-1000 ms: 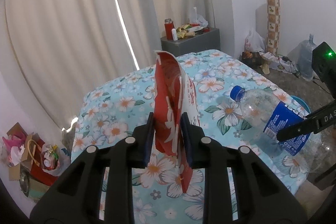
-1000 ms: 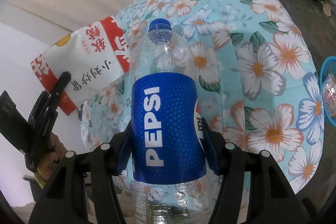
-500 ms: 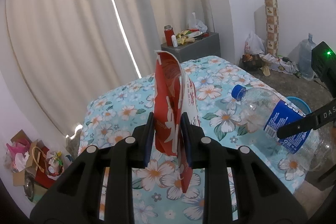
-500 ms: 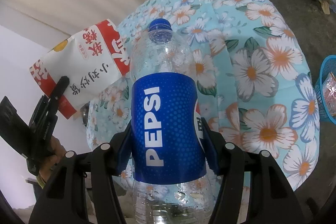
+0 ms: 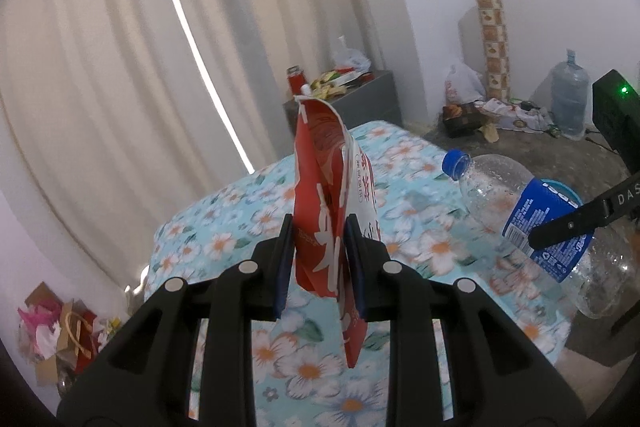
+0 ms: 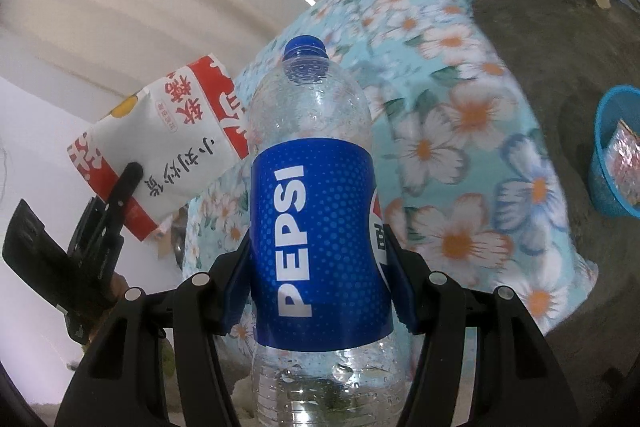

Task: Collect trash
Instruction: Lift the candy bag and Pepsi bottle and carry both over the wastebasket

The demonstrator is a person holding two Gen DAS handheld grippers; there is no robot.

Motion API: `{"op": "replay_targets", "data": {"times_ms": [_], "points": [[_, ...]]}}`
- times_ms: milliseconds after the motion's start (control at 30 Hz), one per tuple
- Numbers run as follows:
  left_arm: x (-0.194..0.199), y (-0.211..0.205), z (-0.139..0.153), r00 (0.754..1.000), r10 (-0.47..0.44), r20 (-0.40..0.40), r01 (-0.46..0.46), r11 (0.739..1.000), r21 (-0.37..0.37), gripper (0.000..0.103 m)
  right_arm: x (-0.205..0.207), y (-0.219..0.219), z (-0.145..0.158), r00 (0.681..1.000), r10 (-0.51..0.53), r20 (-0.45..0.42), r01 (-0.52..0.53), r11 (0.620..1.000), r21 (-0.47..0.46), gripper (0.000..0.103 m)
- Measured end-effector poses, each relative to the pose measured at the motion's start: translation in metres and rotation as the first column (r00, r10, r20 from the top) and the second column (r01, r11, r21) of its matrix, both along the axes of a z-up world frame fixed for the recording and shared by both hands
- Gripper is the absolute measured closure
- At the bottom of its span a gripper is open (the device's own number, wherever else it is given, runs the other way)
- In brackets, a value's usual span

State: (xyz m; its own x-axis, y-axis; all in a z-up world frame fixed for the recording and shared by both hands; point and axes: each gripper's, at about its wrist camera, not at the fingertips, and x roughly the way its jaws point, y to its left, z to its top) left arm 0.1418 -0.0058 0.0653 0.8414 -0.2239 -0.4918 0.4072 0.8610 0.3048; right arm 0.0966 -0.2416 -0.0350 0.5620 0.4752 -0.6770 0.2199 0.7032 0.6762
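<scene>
The left gripper (image 5: 320,259) has its fingers clamped on a red and white crinkled plastic snack bag (image 5: 326,211), which stands upright between the blue pads and hangs above the table (image 5: 224,223), a surface covered by a light blue cloth printed with white and orange flowers. The right gripper (image 6: 320,275) has its fingers pressed against both sides of a clear plastic Pepsi bottle with a blue label and blue cap (image 6: 316,227); the bottle is held off the table, cap pointing away from the camera. In the left wrist view the bottle sits to the right of the bag, the two well apart.

On the floor beside the table, at the right edge of the right wrist view, stands a blue plastic basket (image 6: 600,155) with a shiny wrapper lying in it. Behind the table are cream curtains (image 5: 140,47) and a grey cabinet (image 5: 360,103) carrying a red jar and scattered packets. Further right along the wall are a white plastic bag, a tall patterned column of boxes (image 5: 494,43) and a large clear water jug (image 5: 570,99). A heap of paper bags and scraps (image 5: 52,331) lies on the floor at the left.
</scene>
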Motion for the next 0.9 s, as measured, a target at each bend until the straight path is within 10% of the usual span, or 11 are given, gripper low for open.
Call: {"op": "replay_targets", "data": {"times_ms": [267,433,667,900], "points": [[-0.002,-0.088,0.009,0.98,-0.2,-0.012,0.2,0.98,0.016,0.08,-0.063,-0.084,-0.005,0.965,-0.259,0.04,0.255,0.963,0.09,0.045],[0.011,-0.173,0.002,0.92,-0.371,-0.126,0.368,0.929,-0.041,0.08,-0.13,-0.175,-0.026,0.845,-0.535,-0.011,0.534,0.841,0.085,0.045],[0.06,-0.318,-0.064,0.728,-0.492,-0.478,0.467,0.866,-0.179,0.078,-0.189,-0.256,-0.087,0.686,-0.715,-0.132,0.727,0.679,0.1,0.045],[0.115,-0.417,-0.189,0.508,-0.372,-0.777,0.334,0.916,-0.22,0.077,-0.171,-0.313,-0.172,0.641,-0.732,-0.23,0.767,0.599,0.23,0.044]]}}
